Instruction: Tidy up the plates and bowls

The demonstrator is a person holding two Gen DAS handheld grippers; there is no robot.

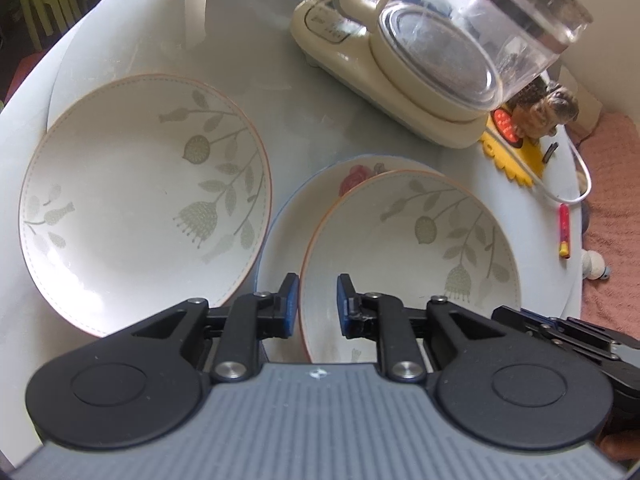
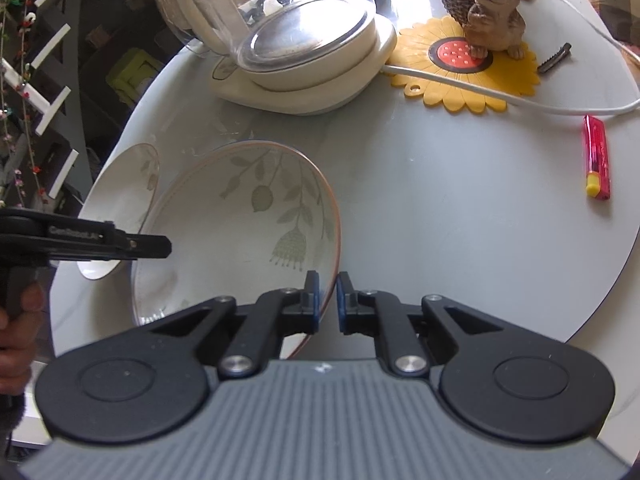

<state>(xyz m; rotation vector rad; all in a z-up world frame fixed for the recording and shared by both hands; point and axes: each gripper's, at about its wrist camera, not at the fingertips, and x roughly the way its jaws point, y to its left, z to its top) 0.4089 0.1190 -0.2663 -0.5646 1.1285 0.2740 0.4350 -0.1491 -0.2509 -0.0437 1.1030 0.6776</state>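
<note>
Two white leaf-pattern bowls are on the round table. One bowl (image 1: 144,200) sits alone at the left. The other leaf bowl (image 1: 412,264) rests over a rose-pattern plate (image 1: 316,200), which peeks out behind it. My left gripper (image 1: 318,300) straddles this bowl's near-left rim; a gap shows between the rim and the pads, so it is open. My right gripper (image 2: 328,300) is shut on the same bowl (image 2: 240,232) at its right rim. The left gripper (image 2: 166,246) reaches in from the left in the right wrist view, with the lone bowl (image 2: 124,196) behind it.
A glass kettle on a cream base (image 2: 304,60) stands at the back. Beside it lie a sunflower mat (image 2: 472,76) with a dog figurine (image 2: 492,8), a white cable (image 2: 520,100), a hair clip (image 2: 554,58) and a red lighter (image 2: 597,158). The table edge (image 2: 600,300) curves near right.
</note>
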